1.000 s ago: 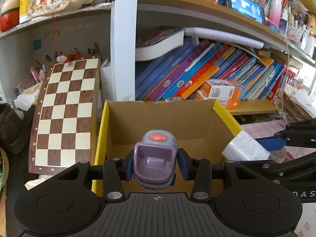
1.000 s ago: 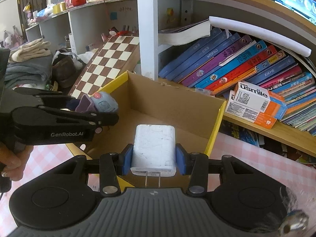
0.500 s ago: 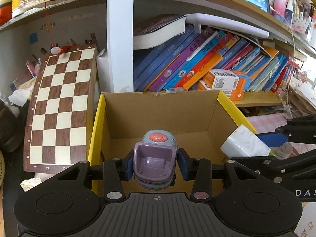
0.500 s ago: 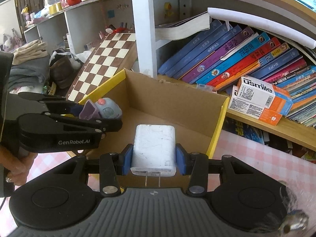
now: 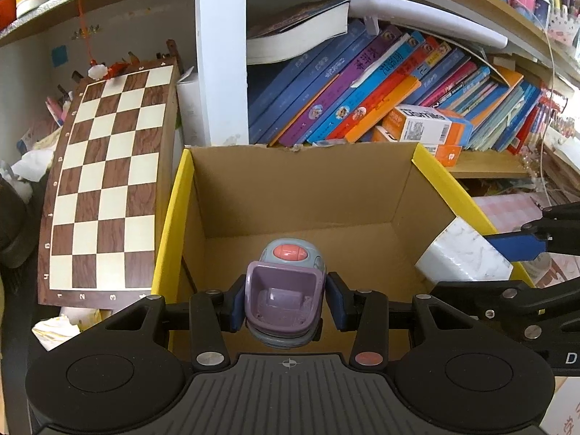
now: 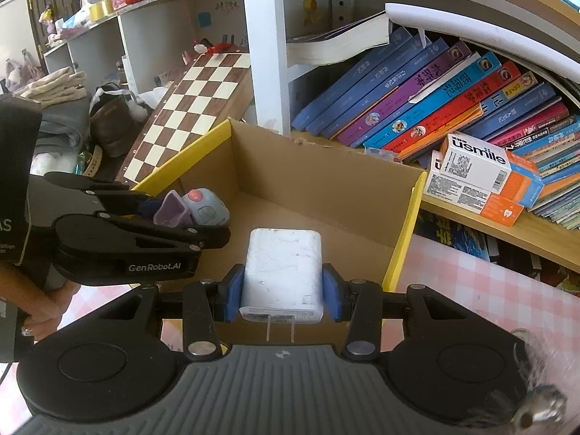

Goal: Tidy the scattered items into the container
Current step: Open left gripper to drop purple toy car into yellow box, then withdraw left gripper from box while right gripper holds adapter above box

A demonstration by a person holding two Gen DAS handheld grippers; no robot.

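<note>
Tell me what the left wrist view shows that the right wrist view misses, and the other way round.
Only the left wrist view shows the toy car's open purple seat. Only the right wrist view shows the charger's two prongs, the person's hand and the pink checked cloth. Both show the cardboard box, the chessboard and both loaded grippers.

Bright daylight, sharp focus, strong fisheye edge warping.

the left gripper (image 5: 286, 302) now sits further forward, carrying the toy car (image 5: 284, 295) past the near edge and over the floor of the cardboard box (image 5: 301, 195). the right gripper (image 6: 282, 297) edges the white charger (image 6: 282, 272) closer to the box opening.
</note>
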